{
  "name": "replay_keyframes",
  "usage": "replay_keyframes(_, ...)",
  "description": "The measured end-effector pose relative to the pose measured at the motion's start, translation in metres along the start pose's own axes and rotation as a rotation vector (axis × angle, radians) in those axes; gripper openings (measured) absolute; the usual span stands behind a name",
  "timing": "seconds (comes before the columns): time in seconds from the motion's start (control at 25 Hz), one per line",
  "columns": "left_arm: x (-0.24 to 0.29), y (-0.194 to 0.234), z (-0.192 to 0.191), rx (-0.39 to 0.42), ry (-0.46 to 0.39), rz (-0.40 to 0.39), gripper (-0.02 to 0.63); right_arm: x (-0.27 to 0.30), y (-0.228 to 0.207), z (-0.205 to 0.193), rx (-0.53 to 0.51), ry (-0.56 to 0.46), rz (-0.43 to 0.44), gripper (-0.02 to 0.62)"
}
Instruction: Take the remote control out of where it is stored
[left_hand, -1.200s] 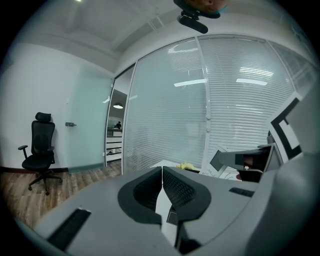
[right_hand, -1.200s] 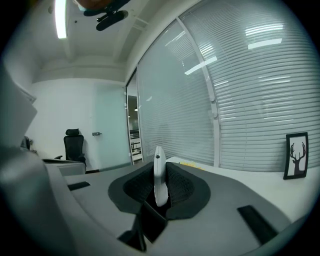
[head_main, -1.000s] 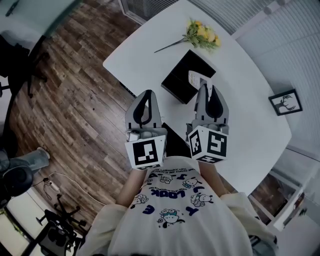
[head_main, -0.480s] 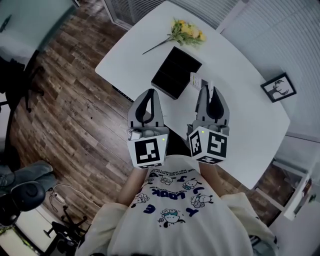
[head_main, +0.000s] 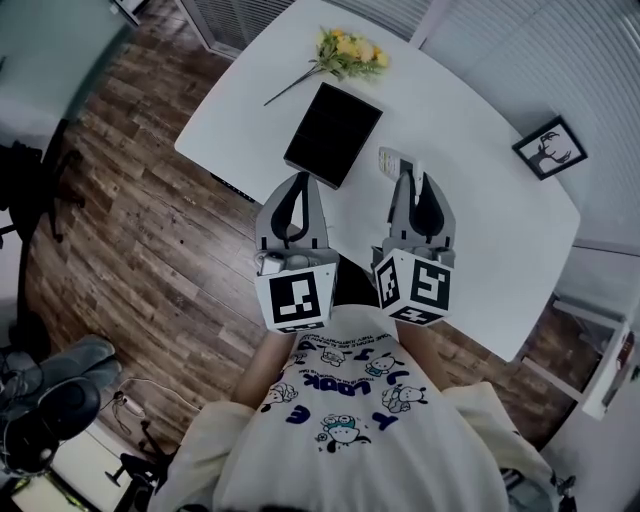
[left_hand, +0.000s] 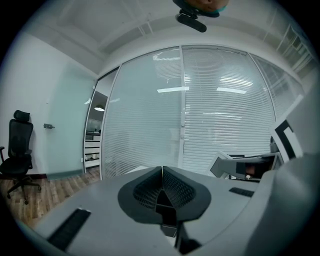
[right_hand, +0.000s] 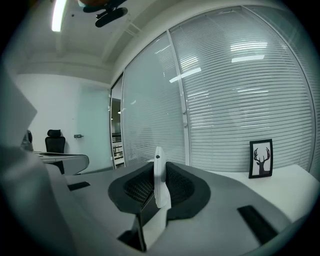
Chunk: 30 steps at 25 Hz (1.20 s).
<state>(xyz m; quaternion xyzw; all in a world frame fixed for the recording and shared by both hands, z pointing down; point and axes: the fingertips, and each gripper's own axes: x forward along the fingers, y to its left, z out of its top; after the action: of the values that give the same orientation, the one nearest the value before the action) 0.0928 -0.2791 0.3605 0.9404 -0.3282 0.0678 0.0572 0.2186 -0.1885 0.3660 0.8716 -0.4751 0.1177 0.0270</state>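
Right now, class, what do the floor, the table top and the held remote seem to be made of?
Floor: wood or wood-look planks; brown grain and plank seams show. Table top: smooth even white, no grain, perhaps laminate. Remote: white, thin, smooth, probably moulded plastic.

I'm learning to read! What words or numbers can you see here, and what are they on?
"LOOK", probably: big blue letters on the shirt.
Other print on it: too small to read.
Marker cubes: black-and-white squares only, no words.
Framed picture: a deer, no words.
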Motion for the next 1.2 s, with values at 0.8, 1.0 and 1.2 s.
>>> replay_keyframes(0.8,0.007,-0.024,-0.007,0.020,0.018,-0.030,0.018,-0.002,-0.012,-0.017,0.027,0.044,0.006,0.080)
replay_keyframes(1.0,0.005,-0.019,-0.006,0.013,0.014,-0.021,0.018,-0.002,-0.009,-0.019,0.028,0.048,0.010,0.080)
replay_keyframes(1.2,0.000,-0.014,-0.009,0.017,0.025,-0.008,0.018,-0.004,-0.002,-0.020,0.023,0.052,0.027,0.080)
